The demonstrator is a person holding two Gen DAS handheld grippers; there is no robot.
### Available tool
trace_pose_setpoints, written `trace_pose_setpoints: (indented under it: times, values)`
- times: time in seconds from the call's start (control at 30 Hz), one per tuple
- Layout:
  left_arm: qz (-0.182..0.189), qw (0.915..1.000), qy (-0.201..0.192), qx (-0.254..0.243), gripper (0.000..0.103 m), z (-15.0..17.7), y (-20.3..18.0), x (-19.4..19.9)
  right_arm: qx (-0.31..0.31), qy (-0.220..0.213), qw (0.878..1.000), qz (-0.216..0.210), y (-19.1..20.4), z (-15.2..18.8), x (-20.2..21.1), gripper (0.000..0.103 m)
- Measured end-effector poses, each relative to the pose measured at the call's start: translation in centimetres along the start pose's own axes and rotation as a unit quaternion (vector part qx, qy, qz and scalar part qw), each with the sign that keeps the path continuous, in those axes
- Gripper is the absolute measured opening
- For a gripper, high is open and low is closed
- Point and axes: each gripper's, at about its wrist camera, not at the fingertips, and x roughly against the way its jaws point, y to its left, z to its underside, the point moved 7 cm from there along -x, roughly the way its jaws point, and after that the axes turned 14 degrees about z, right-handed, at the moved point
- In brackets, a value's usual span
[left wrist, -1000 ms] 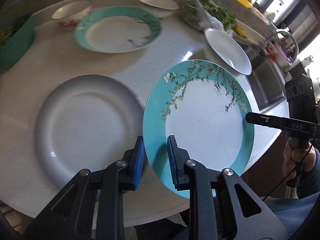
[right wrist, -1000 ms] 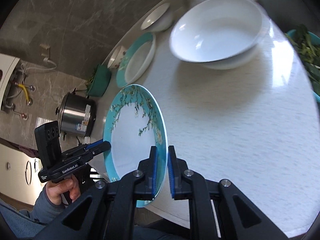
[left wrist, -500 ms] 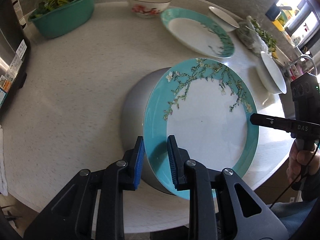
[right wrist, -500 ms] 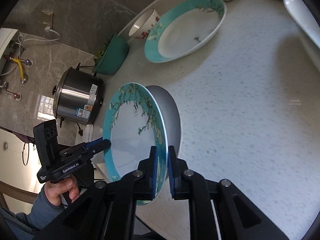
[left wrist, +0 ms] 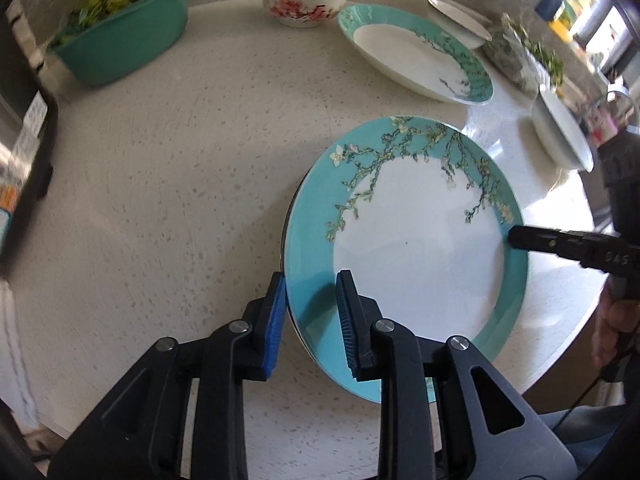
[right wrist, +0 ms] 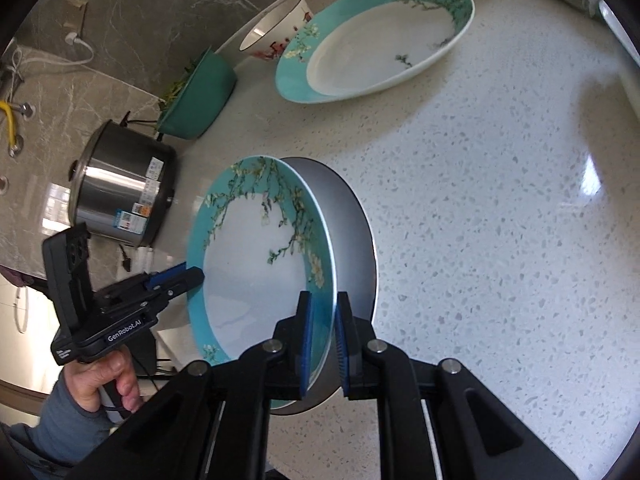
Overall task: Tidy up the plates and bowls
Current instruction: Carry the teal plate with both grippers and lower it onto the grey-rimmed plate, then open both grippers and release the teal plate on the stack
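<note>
Holding, left view: my left tongs point(left wrist: 310, 318) had their blue pads on both sides of the near rim of the teal flower plate point(left wrist: 416, 252), open only a little, just as wide as the rim.
Plate, left view: it sat over a grey plate point(left wrist: 289, 216), and only a thin dark edge of that one peeked out on the left.
Other tongs, left view: my right tongs point(left wrist: 516, 236) came in from the right and their tip was on the plate's far rim; I could not tell their gap from here.
Table, left view: the speckled white table point(left wrist: 168, 184) had a green bowl of leaves point(left wrist: 120, 36), a small flower bowl point(left wrist: 304, 0), a second teal plate point(left wrist: 416, 52) and a white bowl point(left wrist: 564, 132) at the back.

Holding, right view: my right tongs point(right wrist: 323, 344) were squeezed tight on the teal flower plate's point(right wrist: 256, 264) edge.
Plate, right view: it was tipped up a bit over the grey plate point(right wrist: 352, 240); I could not tell if they touched.
Other tongs, right view: my left tongs point(right wrist: 176, 276) held the other rim, with my hand point(right wrist: 104, 380) on the handle.
Behind, right view: a shiny metal pot point(right wrist: 120, 192) stood past the table edge.
</note>
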Motion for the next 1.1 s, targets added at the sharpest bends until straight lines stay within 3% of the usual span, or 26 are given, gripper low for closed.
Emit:
trace_pose_setpoints:
  times: [0.3,0.6,0.67,0.93,1.1]
  values:
    - [-0.046,0.9968,0.008,-0.065,0.032,0.2,-1.3,-0.8,0.021,-0.022,0.997,0.07,0.9,0.1,0.2,0.016]
    - [-0.04,0.9956,-0.002,-0.084,0.047,-0.8,-2.4,-1.8,0.091,-0.053,0.981,0.165,2.6,0.6,0.2,0.026]
    - [-0.033,0.9957,-0.003,-0.086,0.055,-0.7,-2.6,-1.9,0.093,-0.057,0.979,0.174,2.8,0.7,0.2,0.026]
    - [-0.013,0.9956,-0.01,-0.092,0.067,-0.8,-3.0,-2.4,0.074,-0.066,0.976,0.194,3.0,1.1,0.3,0.029]
    - [-0.007,0.9946,-0.014,-0.103,0.077,-1.0,-3.3,-2.9,0.063,-0.069,0.976,0.194,3.3,1.3,0.2,0.036]
